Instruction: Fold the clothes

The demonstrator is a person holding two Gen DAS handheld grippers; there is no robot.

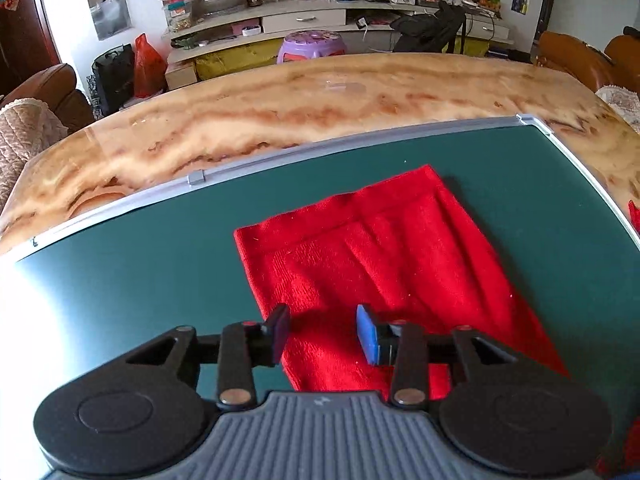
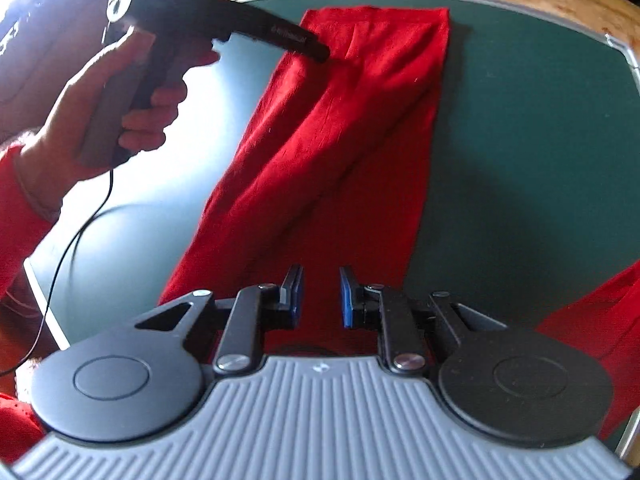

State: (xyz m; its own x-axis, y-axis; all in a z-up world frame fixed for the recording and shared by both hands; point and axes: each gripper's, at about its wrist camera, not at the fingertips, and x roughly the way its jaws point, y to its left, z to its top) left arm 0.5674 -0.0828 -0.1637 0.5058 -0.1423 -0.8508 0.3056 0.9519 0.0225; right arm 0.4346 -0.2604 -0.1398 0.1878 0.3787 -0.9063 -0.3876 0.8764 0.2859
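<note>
A red knitted garment lies flat as a long folded strip on the green mat. My left gripper is open, hovering over the strip's near left edge with nothing between its fingers. In the right wrist view the same red garment runs from the far mat edge toward me. My right gripper is open and empty above the garment's near end. The left gripper's body, held in a hand, reaches over the garment's far left part.
The green mat has a grey metal frame and lies on a marbled brown table. Shelves, a purple stool and sofas stand beyond. The person's red sleeve shows at lower right. A cable hangs from the left gripper.
</note>
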